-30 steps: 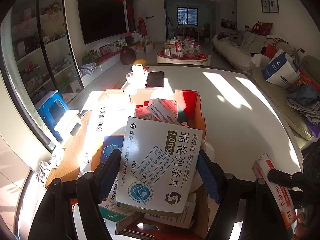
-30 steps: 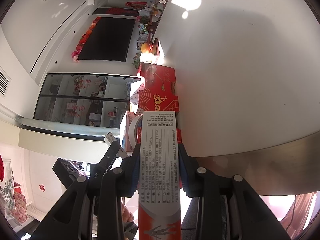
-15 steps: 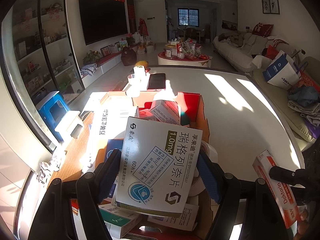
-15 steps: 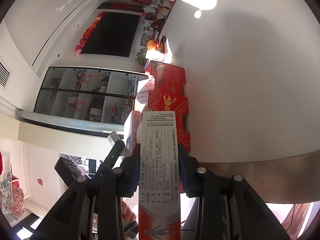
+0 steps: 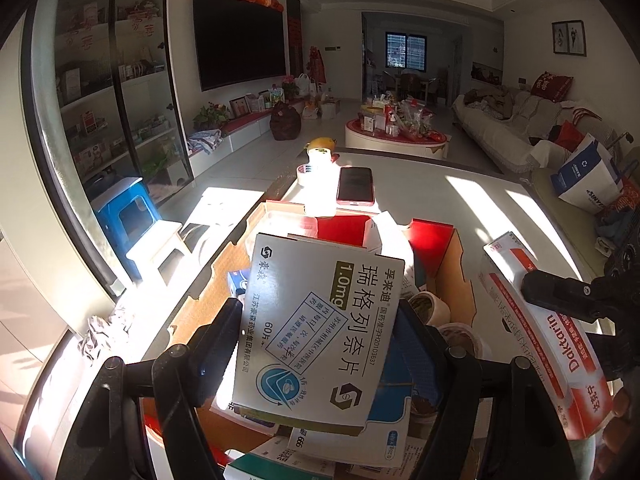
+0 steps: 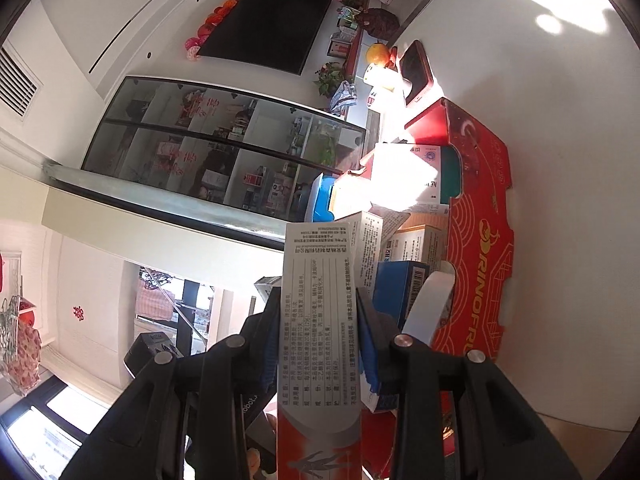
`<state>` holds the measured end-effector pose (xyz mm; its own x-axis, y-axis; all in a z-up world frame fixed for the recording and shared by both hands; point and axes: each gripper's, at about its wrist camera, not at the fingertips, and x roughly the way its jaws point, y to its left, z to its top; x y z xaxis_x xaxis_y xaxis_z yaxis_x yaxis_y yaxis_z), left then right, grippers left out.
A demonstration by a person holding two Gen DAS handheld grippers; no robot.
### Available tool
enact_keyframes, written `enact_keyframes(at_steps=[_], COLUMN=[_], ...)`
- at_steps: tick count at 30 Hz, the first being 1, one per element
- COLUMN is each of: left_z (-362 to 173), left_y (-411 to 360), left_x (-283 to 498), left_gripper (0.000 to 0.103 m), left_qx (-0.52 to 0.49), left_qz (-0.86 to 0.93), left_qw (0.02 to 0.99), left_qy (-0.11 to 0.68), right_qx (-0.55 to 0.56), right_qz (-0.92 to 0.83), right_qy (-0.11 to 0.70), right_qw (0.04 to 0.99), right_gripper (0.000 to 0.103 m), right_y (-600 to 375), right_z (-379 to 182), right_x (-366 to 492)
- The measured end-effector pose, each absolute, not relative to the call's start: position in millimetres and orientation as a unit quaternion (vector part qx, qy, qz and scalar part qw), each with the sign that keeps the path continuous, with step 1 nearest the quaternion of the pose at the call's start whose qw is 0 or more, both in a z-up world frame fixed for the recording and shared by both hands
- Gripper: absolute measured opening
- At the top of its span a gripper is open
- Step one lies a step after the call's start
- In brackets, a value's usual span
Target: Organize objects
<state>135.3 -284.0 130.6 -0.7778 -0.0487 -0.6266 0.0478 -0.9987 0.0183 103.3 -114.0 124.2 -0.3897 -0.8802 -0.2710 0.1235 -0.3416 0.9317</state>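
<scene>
since the earlier frames the right gripper (image 6: 318, 316) has swung up and rolled, so the red carton (image 6: 478, 216) now shows its open top in the right wrist view instead of only its printed side; the left gripper (image 5: 320, 332) has shifted slightly, and the phone (image 5: 355, 185) sits nearer mid-frame than before.

left wrist view, near to far: left gripper's jaws stand wide but are clamped on the flat sides of a white medicine box (image 5: 316, 332), held above the carton's contents. under it lie more small boxes and a blue box (image 5: 390, 404); tape rolls (image 5: 430, 308) lie just beside the right finger. to the right, the right gripper appears side-on, pinching a long red-and-white dakatarin box (image 5: 560, 352) near the carton's right wall. beyond the carton (image 5: 432, 232): a white bottle (image 5: 320, 184), the phone, then the white table (image 5: 460, 196) in sun patches.

right wrist view: jaws narrow, closed on the same long box (image 6: 318, 320), which runs up the frame centre, seen on its printed narrow face. this view alone shows the carton's gold-printed outer wall and the packed boxes (image 6: 404, 176) inside; the left wrist view alone shows the white medicine box's label.
</scene>
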Motion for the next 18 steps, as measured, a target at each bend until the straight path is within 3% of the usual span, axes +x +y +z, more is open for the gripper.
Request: enact_keyframes(at_steps=[3, 4, 5, 6, 8, 10, 14, 18], left_z=[124, 122, 119, 116, 113, 117, 136, 149], left_y=[-291, -292, -292, -292, -293, -296, -302, -303], left_x=[126, 122, 118, 115, 114, 118, 125, 121], left_gripper=[0.08, 0.08, 0.08, 0.08, 0.084, 0.091, 0.101, 0.103], left_qx=[0.342, 0.35, 0.359, 0.367, 0.374, 0.366, 0.342, 0.332], left_qz=[-0.939, -0.936, -0.933, -0.93, -0.927, -0.93, -0.935, -0.888], left_qw=[0.027, 0.024, 0.02, 0.021, 0.022, 0.016, -0.041, -0.206], left_qy=[0.006, 0.006, 0.005, 0.004, 0.007, 0.019, 0.087, 0.242], right_qx=[0.439, 0.448, 0.455, 0.457, 0.432, 0.412, 0.445, 0.465], right_qz=[-0.719, -0.731, -0.748, -0.77, -0.819, -0.862, -0.89, -0.878], right_qy=[-0.407, -0.383, -0.355, -0.324, -0.272, -0.216, -0.095, -0.091], right_qw=[0.354, 0.344, 0.327, 0.305, 0.263, 0.2, 0.017, -0.072], right_gripper=[0.035, 0.041, 0.049, 0.066, 0.076, 0.097, 0.101, 0.101], right_y=[-139, -146, -149, -149, -138, -114, -44, 26], right_z=[126, 127, 129, 133, 145, 150, 116, 84], right_x=[80, 74, 70, 69, 74, 79, 74, 78])
